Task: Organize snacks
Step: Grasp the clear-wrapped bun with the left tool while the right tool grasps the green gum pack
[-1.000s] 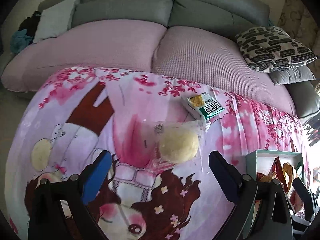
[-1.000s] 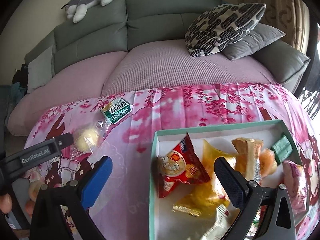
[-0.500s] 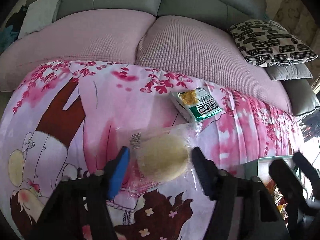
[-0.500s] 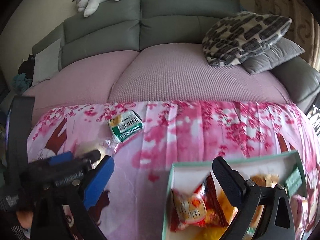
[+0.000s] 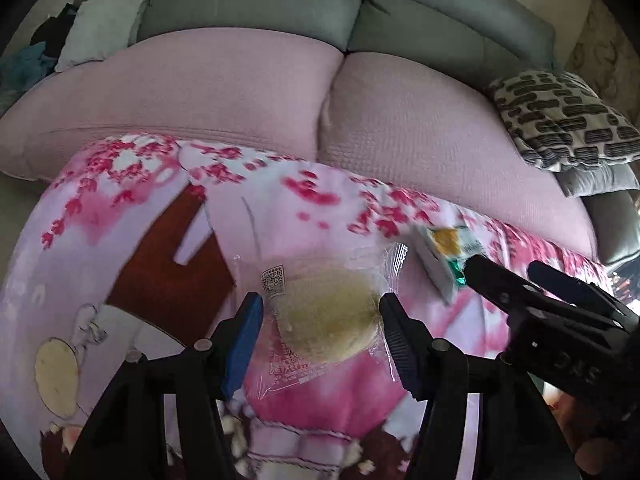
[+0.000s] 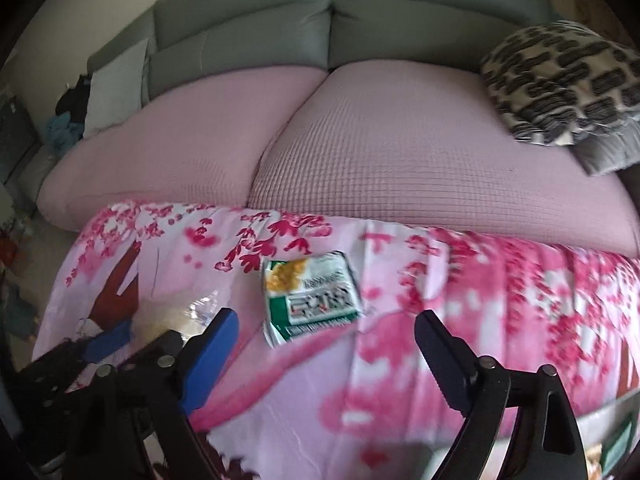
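- Up close in the left wrist view, the left gripper sits with its fingers on either side of a round yellow pastry in a clear wrapper; the jaws have just been closing, and both pads press against the wrapper's sides.
- That pastry lies on the pink cherry-blossom cloth, away from its edges, with a green and white snack packet just beyond it towards the sofa-side edge.
- Black fingers of the right gripper reach that packet from the right.
- Over in the right wrist view, the right gripper stands wide, its jaws just having been closing, with the packet just ahead of the tips, untouched.
- Behind the cloth is a pink-covered sofa with a patterned cushion.
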